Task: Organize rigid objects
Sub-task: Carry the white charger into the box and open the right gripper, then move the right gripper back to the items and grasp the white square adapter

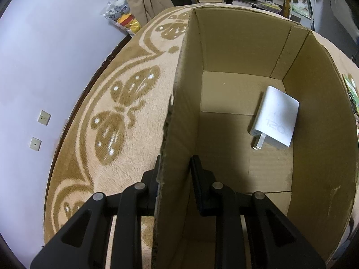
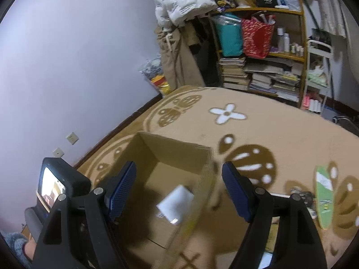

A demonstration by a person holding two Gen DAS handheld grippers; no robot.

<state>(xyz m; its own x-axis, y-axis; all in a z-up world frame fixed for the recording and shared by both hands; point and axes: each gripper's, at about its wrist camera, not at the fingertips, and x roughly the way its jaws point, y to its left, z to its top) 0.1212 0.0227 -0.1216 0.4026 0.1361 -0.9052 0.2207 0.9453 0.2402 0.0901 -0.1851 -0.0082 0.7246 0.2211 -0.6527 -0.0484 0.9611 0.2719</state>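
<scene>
An open cardboard box stands on the patterned carpet. A white plug charger lies flat on the box floor, near the right wall. My left gripper is shut on the box's left wall, one finger outside and one inside. In the right wrist view the box sits below my right gripper, which is open with nothing between its blue pads. The charger shows blurred inside the box. A green toy skateboard lies on the carpet to the right.
The beige carpet with brown butterflies covers the floor. A small dark object lies beside the skateboard. Shelves with books and bags stand at the back. A plain wall with sockets runs along the left. The left unit's screen shows at left.
</scene>
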